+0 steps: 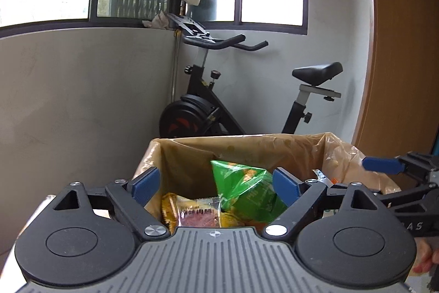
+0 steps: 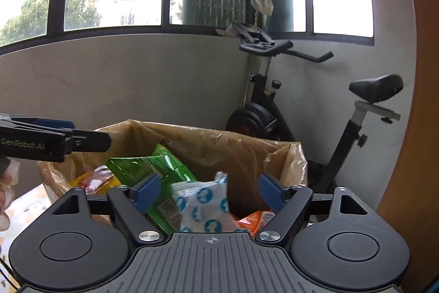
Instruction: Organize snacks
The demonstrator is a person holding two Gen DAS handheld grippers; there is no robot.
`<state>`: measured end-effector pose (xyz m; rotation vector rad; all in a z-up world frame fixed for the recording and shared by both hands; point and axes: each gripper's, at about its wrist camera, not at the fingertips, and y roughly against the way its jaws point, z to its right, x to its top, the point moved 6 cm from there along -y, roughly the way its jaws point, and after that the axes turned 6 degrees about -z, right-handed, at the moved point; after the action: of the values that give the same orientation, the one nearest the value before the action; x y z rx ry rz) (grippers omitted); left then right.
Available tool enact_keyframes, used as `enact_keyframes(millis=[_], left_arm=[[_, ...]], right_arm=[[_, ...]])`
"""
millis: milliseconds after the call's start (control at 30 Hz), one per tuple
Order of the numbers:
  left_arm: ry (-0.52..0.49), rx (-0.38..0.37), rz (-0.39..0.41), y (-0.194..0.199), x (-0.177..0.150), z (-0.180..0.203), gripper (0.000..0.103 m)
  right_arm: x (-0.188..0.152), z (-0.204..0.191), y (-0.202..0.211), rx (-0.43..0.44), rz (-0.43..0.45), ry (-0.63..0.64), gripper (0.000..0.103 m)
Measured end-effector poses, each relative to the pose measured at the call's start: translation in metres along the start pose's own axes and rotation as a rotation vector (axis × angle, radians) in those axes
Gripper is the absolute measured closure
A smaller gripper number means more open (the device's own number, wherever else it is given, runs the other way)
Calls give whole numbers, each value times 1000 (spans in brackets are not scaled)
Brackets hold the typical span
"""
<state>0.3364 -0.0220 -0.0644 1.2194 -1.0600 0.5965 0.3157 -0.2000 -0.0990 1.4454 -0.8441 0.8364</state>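
Left tool (image 1: 215, 184): your jaws stand spread with nothing pinched; the green packet (image 1: 247, 190) shows between the blue pads but lies loose below them, inside the bin.
Right tool (image 2: 210, 192): spread too, nothing gripped. The blue-and-white pouch (image 2: 204, 206) sits between the pads without touching either one, and it looks loose, maybe dropping or resting on the pile.
Snacks: all gathered in the brown-bag-lined bin (image 1: 241, 144), the green packet leaning upright in the middle, a yellow-and-red wrapper (image 1: 192, 213) at the near left, an orange packet (image 2: 255, 218) at the near right.
Step in hand: by my reading you are at the release over the bin, with both snacks let go.
Doing it well: keep both tools spread as you draw back toward yourself, and lift clear of the liner's rim so a pad does not snag the thin plastic. Mind the other tool, which is near on each side; pull them apart, not across each other.
Next pick: neither view shows any snacks outside the bin, so look around before you reach.
Left view only: the yellow-and-red wrapper's printed face, and your right tool coming in from the far right edge with one blue pad (image 1: 382, 165) showing.
Right view only: the blue-and-white pouch and the orange packet, plus a strip of patterned bench (image 2: 24, 208) at the near left under your hand (image 2: 6, 183).
Both views: an exercise bike (image 1: 247, 100) stands behind the bin against the grey wall.
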Motion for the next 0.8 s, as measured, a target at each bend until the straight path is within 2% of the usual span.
enact_keyframes(millis=[33, 100, 200, 367, 467, 567, 800], left_arm=[[1, 8, -7, 1, 1, -1, 11], [10, 10, -9, 7, 3, -3, 8], [26, 32, 5, 19, 6, -7, 6], [21, 95, 30, 46, 12, -11, 5], [-2, 116, 59, 64, 15, -10, 5], [-20, 163, 83, 85, 17, -7, 5], [-14, 134, 112, 133, 20, -6, 5]], right_arm=[[1, 1, 3, -3, 0, -3, 21], [3, 1, 10, -10, 11, -13, 8], [9, 2, 25, -16, 40, -26, 1], [15, -2, 49, -49, 54, -53, 1], [18, -10, 64, -110, 42, -43, 0], [20, -23, 87, -103, 70, -24, 0], [25, -40, 136, -61, 99, -74, 0]])
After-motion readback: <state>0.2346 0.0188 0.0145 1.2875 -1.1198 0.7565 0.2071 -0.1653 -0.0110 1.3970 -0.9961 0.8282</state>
